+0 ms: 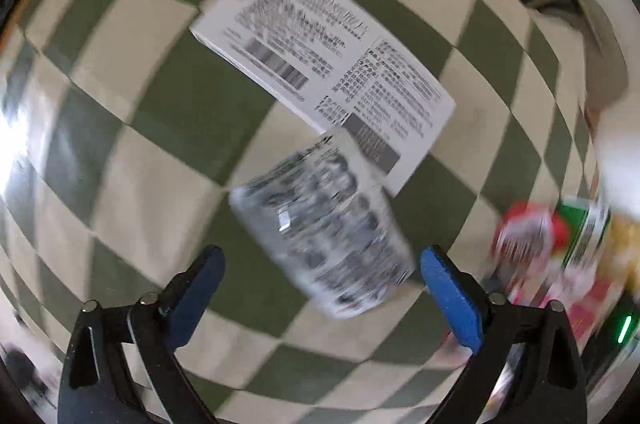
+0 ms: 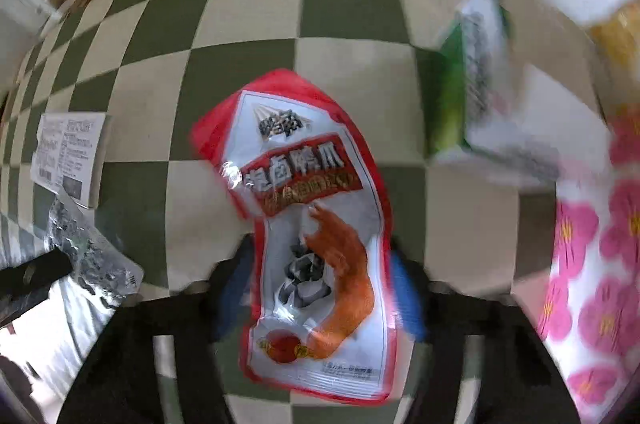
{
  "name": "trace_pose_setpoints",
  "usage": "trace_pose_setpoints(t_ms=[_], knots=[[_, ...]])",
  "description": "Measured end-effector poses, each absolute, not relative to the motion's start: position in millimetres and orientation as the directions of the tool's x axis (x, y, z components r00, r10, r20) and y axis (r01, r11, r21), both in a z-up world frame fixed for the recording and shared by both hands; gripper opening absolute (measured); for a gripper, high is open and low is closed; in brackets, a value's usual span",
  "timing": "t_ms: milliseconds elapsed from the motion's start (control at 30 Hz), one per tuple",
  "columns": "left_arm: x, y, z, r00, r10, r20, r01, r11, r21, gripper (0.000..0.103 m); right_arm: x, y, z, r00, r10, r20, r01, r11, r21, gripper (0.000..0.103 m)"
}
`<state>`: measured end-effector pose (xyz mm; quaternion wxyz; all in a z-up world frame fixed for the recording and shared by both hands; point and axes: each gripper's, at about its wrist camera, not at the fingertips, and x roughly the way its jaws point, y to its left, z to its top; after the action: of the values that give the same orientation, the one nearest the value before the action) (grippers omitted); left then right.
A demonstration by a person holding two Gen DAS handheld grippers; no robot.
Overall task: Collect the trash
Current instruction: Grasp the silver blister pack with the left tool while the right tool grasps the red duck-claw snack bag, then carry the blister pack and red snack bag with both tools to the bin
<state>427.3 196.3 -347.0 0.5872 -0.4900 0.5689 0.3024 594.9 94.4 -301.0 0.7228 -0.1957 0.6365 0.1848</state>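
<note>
**Left gripper poised over the silver wrapper, right gripper already carrying a snack pouch**

On the left, the left gripper [image 1: 322, 288] stands with its blue pads wide apart and nothing between them. The silver wrapper [image 1: 324, 232] lies flat on the checkered desk [image 1: 168, 112] straight ahead of it, just beyond the fingertips and roughly centred in the gap; its long axis runs diagonally, from upper left to lower right, so the jaws would meet it at a slant unless the wrist turns. Its far corner overlaps the white printed box [image 1: 324, 64], which lies on the same diagonal further out. This arm is plainly the nearer one to both.

On the right, the right gripper [image 2: 320, 288] is closed on the red snack pouch [image 2: 312, 232], which stands lengthwise up from the pads. Beyond it to the right sit a green-and-white carton [image 2: 472, 84] and a pink-flowered bag [image 2: 588, 284], blurred.

Count: one silver wrapper, one white box, one red pouch, one green carton, one flowered bag
</note>
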Motion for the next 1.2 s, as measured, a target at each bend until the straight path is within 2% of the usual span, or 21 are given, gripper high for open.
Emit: trace_pose_setpoints(t_ms=[33, 67, 133, 167, 300, 433, 500, 600, 700, 767, 833, 900, 1200], knots=[[429.0, 198.5, -351.8, 0.167, -0.215, -0.962, -0.924, 0.306, -0.229, 0.088, 593.6, 84.6, -300.9, 0.094, 0.028, -0.995, -0.473, 0.881, -0.02, 0.056], [430.7, 199.9, -354.6, 0.153, -0.214, -0.965, -0.935, 0.285, -0.211, 0.089, 591.6, 79.2, -300.4, 0.089, 0.029, -0.996, -0.458, 0.889, -0.016, 0.056], [436.8, 198.8, -350.0, 0.127, -0.177, -0.976, -0.93, 0.322, -0.18, 0.071, 587.0, 68.7, -300.1, 0.085, 0.017, -0.996, -0.435, 0.9, -0.022, 0.056], [439.7, 194.7, -346.9, 0.105, -0.149, -0.983, -0.911, 0.383, -0.155, 0.068, 585.4, 65.7, -299.9, 0.083, 0.016, -0.996, -0.432, 0.901, -0.021, 0.056], [433.6, 168.5, -339.7, 0.066, -0.035, -0.997, -0.777, 0.626, -0.074, 0.067, 577.4, 45.9, -299.1, 0.048, 0.011, -0.999, -0.419, 0.908, -0.01, 0.056], [411.0, 138.6, -340.3, 0.039, 0.019, -0.999, -0.58, 0.814, -0.007, 0.068, 570.7, 37.5, -300.0, 0.035, -0.022, -0.999, -0.439, 0.898, -0.035, 0.056], [402.1, 137.9, -342.8, 0.025, 0.017, -1.0, -0.582, 0.813, -0.001, 0.07, 571.9, 37.8, -300.2, 0.039, -0.034, -0.999, -0.447, 0.893, -0.048, 0.057], [390.4, 147.4, -349.9, 0.034, -0.048, -0.998, -0.688, 0.723, -0.058, 0.072, 575.5, 44.4, -299.7, 0.056, -0.038, -0.998, -0.442, 0.895, -0.059, 0.059], [383.5, 149.2, -352.6, 0.028, -0.029, -0.999, -0.753, 0.657, -0.04, 0.072, 578.6, 54.7, -300.4, 0.078, -0.063, -0.995, -0.428, 0.899, -0.09, 0.062], [380.6, 145.5, -352.6, 0.028, -0.012, -1.0, -0.771, 0.636, -0.03, 0.068, 571.6, 52.6, -299.6, 0.077, -0.046, -0.996, -0.407, 0.91, -0.074, 0.061], [382.9, 138.5, -353.8, 0.03, -0.007, -1.0, -0.758, 0.651, -0.027, 0.067, 565.2, 45.9, -298.0, 0.086, -0.039, -0.996, -0.407, 0.91, -0.071, 0.059], [380.8, 127.9, -353.6, 0.03, 0.001, -1.0, -0.727, 0.687, -0.021, 0.066, 552.1, 19.3, -288.6, 0.105, -0.042, -0.994, -0.418, 0.905, -0.083, 0.053], [357.0, 83.5, -315.7, 0.099, 0.092, -0.991, -0.556, 0.831, 0.022, 0.066, 523.5, -2.2, -273.0, 0.083, 0.056, -0.995, -0.41, 0.912, 0.017, 0.05]])
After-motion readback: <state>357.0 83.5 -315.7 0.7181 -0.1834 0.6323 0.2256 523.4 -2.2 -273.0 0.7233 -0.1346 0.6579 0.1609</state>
